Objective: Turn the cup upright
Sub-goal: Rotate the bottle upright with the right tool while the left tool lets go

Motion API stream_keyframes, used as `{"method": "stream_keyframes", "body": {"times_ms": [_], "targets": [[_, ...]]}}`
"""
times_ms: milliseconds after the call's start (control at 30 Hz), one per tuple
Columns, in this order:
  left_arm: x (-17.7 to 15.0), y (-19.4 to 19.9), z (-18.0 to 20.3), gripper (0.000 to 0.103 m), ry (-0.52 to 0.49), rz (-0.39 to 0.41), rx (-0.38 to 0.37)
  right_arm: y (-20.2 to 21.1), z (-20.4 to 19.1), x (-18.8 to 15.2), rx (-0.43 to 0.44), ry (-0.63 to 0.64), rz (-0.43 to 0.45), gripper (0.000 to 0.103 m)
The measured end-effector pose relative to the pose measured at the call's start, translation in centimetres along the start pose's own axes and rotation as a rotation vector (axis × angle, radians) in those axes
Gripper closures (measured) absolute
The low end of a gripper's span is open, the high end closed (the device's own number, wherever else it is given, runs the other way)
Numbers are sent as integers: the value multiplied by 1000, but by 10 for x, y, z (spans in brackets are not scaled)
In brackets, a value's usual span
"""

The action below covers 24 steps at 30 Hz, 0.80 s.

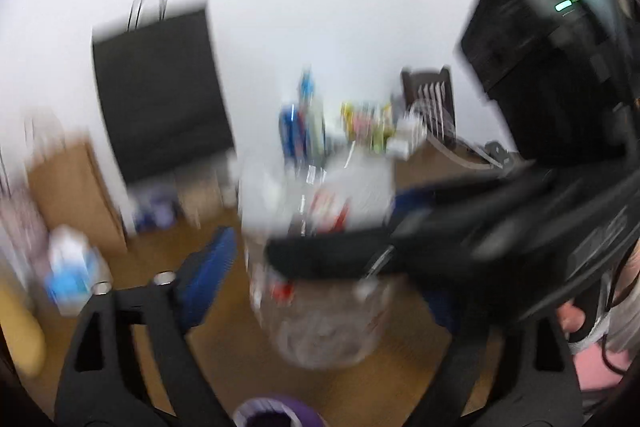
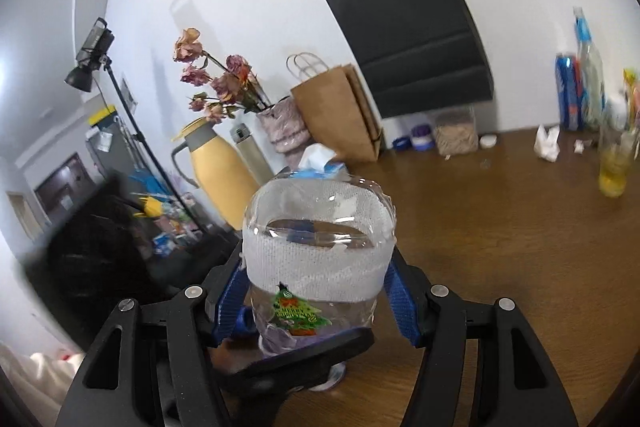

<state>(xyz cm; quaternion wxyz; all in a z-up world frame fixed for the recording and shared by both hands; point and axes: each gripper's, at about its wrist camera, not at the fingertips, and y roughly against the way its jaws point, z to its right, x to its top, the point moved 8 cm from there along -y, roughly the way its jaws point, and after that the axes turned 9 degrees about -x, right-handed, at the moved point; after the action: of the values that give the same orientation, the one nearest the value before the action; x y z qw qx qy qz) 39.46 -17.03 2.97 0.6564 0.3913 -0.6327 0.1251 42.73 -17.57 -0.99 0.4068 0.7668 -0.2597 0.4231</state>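
The cup is clear plastic with a white mesh band around its upper body and a green Christmas-tree sticker lower down; it stands mouth-up above the wooden surface, heavily blurred in the left view

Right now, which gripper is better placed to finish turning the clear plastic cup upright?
Right. The right gripper has its blue pads against both sides of the clear plastic cup with a white band; the left gripper shows only as a blur, its grip unclear.

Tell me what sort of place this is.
Probably a lived-in home room, not a lab: a wooden table against a white wall holds a yellow thermos jug, dried flowers, paper shopping bags and snack packets.
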Motion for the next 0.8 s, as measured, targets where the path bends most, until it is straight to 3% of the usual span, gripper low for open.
{"method": "stream_keyframes", "body": {"times_ms": [100,167,333,633,800], "targets": [[17,0,5,8,-88,49,-32,2,0,9,5,-7,18,36],[14,-6,0,7,-84,59,-42,-2,4,9,-6,-16,10,36],[-21,-29,-27,7,80,-10,-93,-15,10,-2,-11,-42,-27,36],[-37,6,-20,7,72,-15,66,-12,-5,-23,-9,-7,-38,36],[-67,26,-20,2,160,-12,131,-21,-16,-52,11,22,-103,36]]}}
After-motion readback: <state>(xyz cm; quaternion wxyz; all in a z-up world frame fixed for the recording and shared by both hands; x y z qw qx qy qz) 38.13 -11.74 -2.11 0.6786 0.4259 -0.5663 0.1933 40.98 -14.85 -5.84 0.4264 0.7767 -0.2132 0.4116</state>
